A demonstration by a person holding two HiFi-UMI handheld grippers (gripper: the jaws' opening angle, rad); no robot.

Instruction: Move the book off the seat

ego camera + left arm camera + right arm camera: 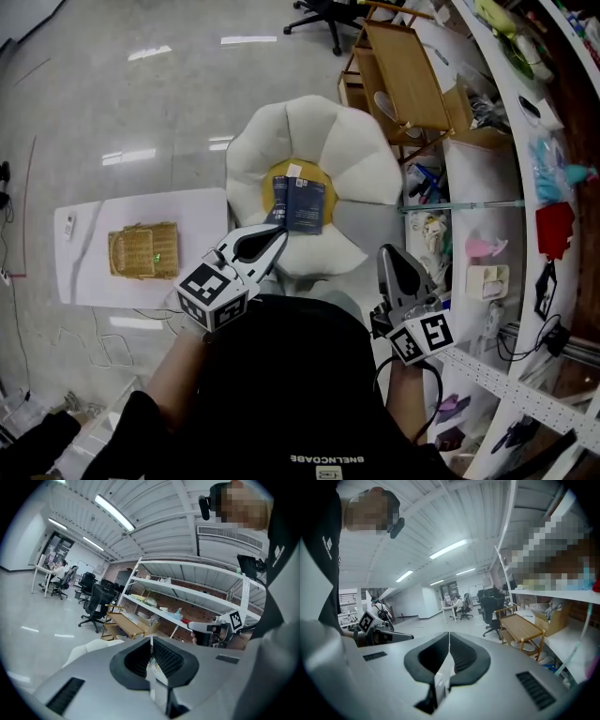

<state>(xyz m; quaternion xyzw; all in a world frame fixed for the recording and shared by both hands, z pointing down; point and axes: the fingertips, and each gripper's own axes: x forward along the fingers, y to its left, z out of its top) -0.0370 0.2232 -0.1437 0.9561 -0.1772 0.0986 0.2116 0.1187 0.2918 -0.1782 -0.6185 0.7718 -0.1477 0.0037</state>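
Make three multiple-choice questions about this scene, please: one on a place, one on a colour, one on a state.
1. Where does the book lie?
A) on the floor
B) on the flower-shaped seat
C) on a shelf

2. What colour is the middle of the seat?
A) yellow
B) red
C) green

3. How are the jaws of the left gripper?
A) shut on the book
B) wide open
C) shut, holding nothing

Answers:
1 B: in the head view the book rests on the middle of the seat.
2 A: yellow shows around the book.
3 C: in the left gripper view the jaws meet with nothing between them.
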